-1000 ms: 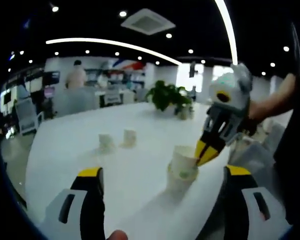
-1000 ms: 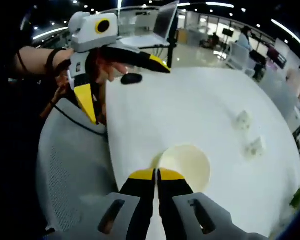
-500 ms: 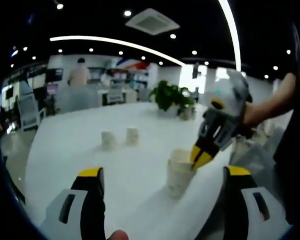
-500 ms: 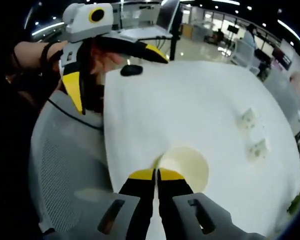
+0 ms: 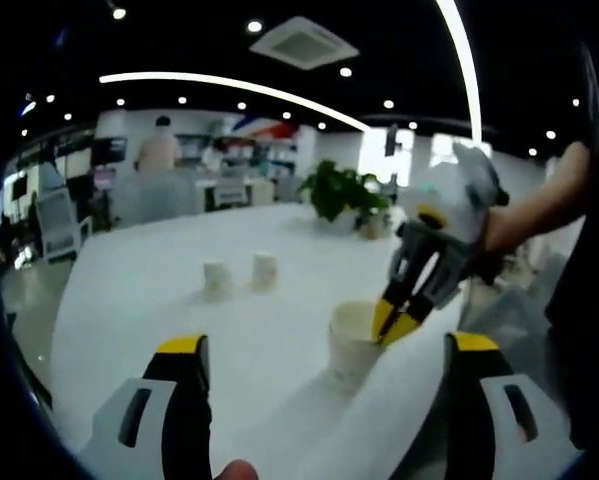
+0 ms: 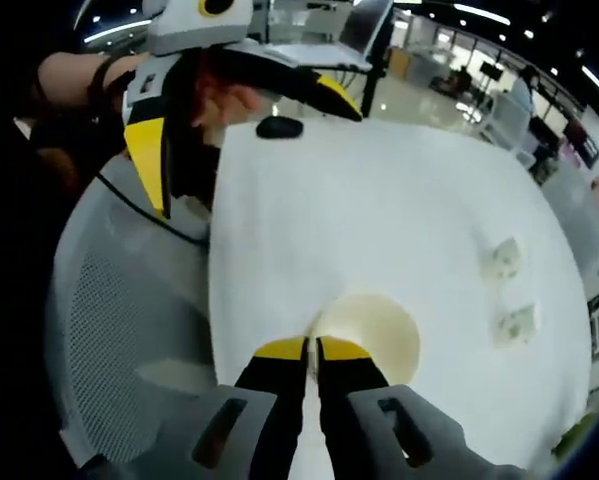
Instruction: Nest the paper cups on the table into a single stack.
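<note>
Cups were not all stacked at this moment. The right gripper [image 6: 310, 348] had its yellow tips pinched shut on the near rim of a paper cup [image 6: 377, 333], which stood close to the near edge of the white table [image 6: 379, 210]. In the left gripper view that same cup [image 5: 351, 340] sat just in front, with the right gripper [image 5: 390, 326] biting its rim. I could not tell if more cups were already nested inside it. Two more small cups [image 5: 239, 275] stood side by side farther off, well apart from the held one, so I think they were left to do. The left gripper [image 5: 319, 345] was wide open, its jaws far apart, holding nothing, near the table's edge.

The table was big, round and plain white. A potted plant [image 5: 343, 192] sat at the far side. A grey mesh chair [image 6: 129, 320] stood beside the table, and a dark computer mouse [image 6: 277, 127] lay on it. The room looked like a big office with bright ceiling lights [image 5: 229, 88]
</note>
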The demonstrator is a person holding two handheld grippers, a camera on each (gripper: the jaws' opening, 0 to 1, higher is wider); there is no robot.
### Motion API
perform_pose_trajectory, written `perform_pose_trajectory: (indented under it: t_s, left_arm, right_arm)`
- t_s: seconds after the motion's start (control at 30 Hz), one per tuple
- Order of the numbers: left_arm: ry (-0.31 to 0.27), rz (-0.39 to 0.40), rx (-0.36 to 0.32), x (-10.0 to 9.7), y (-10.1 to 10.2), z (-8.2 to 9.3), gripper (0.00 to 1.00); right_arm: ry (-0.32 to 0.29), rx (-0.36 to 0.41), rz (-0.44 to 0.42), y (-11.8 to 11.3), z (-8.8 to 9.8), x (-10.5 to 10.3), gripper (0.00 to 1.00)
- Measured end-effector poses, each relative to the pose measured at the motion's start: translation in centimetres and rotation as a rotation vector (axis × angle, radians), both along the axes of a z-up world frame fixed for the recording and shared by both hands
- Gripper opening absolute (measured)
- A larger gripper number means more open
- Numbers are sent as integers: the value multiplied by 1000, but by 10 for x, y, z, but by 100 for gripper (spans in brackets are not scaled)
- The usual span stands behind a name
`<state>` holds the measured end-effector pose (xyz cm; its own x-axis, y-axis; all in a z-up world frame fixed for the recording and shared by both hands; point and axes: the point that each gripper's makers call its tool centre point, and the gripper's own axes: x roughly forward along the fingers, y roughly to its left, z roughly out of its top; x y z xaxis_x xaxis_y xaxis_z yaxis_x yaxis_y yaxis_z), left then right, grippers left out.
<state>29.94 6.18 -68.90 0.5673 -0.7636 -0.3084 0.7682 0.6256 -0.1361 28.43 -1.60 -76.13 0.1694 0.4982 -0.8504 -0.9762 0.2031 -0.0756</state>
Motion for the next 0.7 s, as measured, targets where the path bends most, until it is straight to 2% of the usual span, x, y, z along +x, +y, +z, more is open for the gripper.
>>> perform_pose_trajectory:
  t_s: [0.3,0.4,0.5,0.57,0.67,0.7]
  left_arm:
    - [-5,-6,-5,1,-2,2,96]
    - [-4,-13,4,1,-4,1,96]
    - [-7,-18,2,1,-6,2,96]
    - [-11,-20,-2,1,-7,3,96]
    - [-9,-23,14,2,-6,0,96]
    - [-8,-24,15,2,-6,0,96]
  right_arm:
    - [-4,38,-23,-1,8,4,10]
    - [-30,49,-28,-2,11,8,16]
    - [-7,103,-68,-2,16,8,17]
    - [-13,120,-80,-5,19,10,18]
    - [-1,184,-106,-3,26,9,22]
    - [-7,184,-114,-5,28,10,24]
